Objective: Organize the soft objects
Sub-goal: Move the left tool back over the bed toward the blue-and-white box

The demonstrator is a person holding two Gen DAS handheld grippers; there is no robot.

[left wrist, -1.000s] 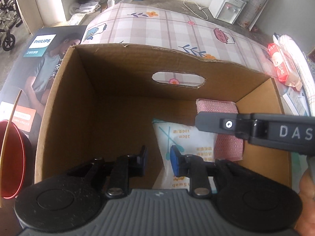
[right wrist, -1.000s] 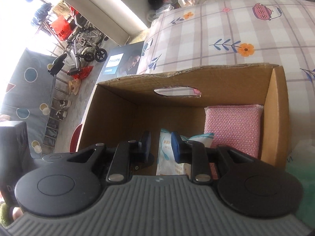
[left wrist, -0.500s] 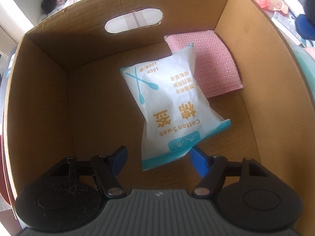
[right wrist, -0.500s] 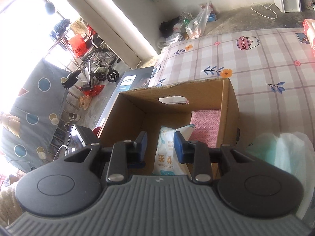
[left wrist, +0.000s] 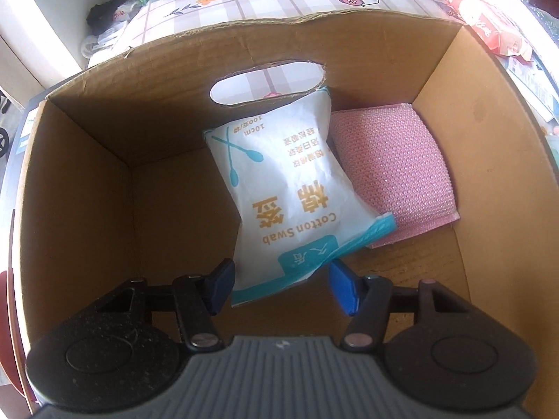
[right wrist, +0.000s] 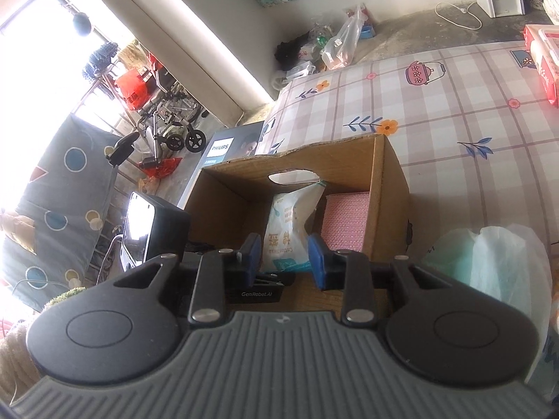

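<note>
Placement step: our left claw [left wrist: 281,288] is down inside the open brown cardboard box [left wrist: 80,188], fingers spread wide, and the white-and-teal plastic pack of cotton swabs [left wrist: 283,188] sits between them with a gap on each side, so no grip. The jaws have just been closing a little, with the pack's lower edge between the pads but not pressed. The pack leans with its top against the far wall under the hand-hole and its near edge on the box floor, overlapping the pink textured sponge pad [left wrist: 391,171] that lies flat in the right rear corner.

Our right claw [right wrist: 284,256] hangs outside the box on the near side, gap narrow, nothing in it.

We'd call this item delivered. Next move as we judge it:
- lift left claw straight up, clear of the box rim, without snagging the pack
- send right claw to the next soft item; the pale green-white plastic bag [right wrist: 503,262] just right of the box on the checked floral counter [right wrist: 454,111] looks the likely candidate
- that needs wider fingers first.
</note>
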